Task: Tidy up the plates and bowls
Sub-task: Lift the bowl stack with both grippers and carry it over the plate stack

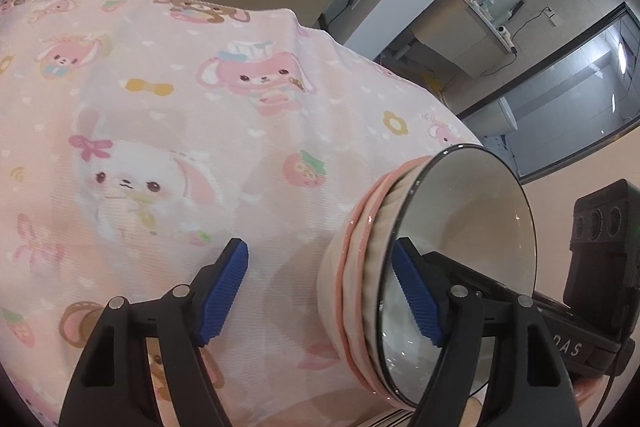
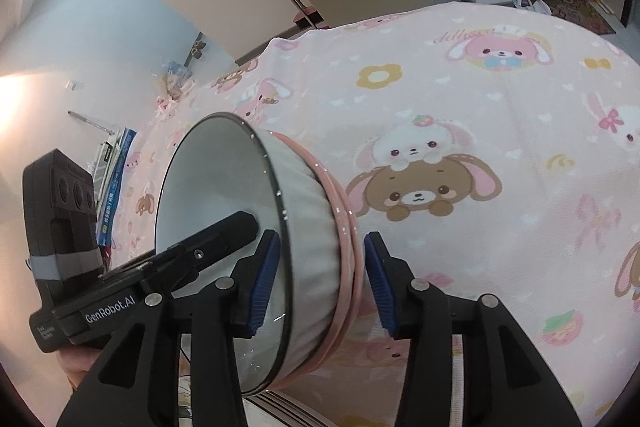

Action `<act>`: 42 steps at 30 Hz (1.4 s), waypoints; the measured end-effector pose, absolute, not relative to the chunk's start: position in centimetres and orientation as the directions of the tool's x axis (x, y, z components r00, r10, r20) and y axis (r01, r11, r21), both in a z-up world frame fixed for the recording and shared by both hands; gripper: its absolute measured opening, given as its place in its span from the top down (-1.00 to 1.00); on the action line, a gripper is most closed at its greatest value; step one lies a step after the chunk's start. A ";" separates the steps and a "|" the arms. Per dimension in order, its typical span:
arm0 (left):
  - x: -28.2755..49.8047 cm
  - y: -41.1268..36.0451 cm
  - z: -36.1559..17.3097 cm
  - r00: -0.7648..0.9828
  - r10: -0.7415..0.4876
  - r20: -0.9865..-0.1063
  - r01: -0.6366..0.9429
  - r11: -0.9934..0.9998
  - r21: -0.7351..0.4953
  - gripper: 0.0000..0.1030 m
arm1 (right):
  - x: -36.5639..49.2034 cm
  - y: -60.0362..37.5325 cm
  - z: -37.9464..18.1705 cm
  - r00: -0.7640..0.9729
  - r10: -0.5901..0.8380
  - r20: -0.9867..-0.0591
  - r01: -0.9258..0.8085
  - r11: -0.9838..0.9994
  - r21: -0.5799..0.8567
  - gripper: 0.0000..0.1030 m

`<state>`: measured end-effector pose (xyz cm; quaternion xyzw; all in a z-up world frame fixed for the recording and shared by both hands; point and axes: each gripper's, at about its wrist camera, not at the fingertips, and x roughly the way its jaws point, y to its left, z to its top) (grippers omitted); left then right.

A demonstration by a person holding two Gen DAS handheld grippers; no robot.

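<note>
"GenRobot.AI" on left gripper point(image 2: 224, 247); "DAS" on right gripper point(image 1: 416, 291).

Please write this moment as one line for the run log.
left tongs: open, astride bowl stack wall | right tongs: astride opposite wall, grip unclear | stack: on pink tablecloth

One white bowl point(image 2: 224, 211); two pink plates point(image 2: 344, 227).

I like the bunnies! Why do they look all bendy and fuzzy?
Left wrist view: the fisheye lens curves the bunny tablecloth, and the print looks soft. Right wrist view: same bending; ceiling lights glare top left, and the bowl near the lens looks huge.
</note>
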<state>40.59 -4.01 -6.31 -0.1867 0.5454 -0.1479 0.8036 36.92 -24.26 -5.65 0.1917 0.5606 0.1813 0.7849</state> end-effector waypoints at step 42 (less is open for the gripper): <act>38.8 -3.2 -2.8 0.392 -0.506 -0.768 0.024 0.840 -0.541 0.25 | 37.1 -26.2 -6.5 0.284 0.661 -0.694 0.056 0.711 0.701 0.14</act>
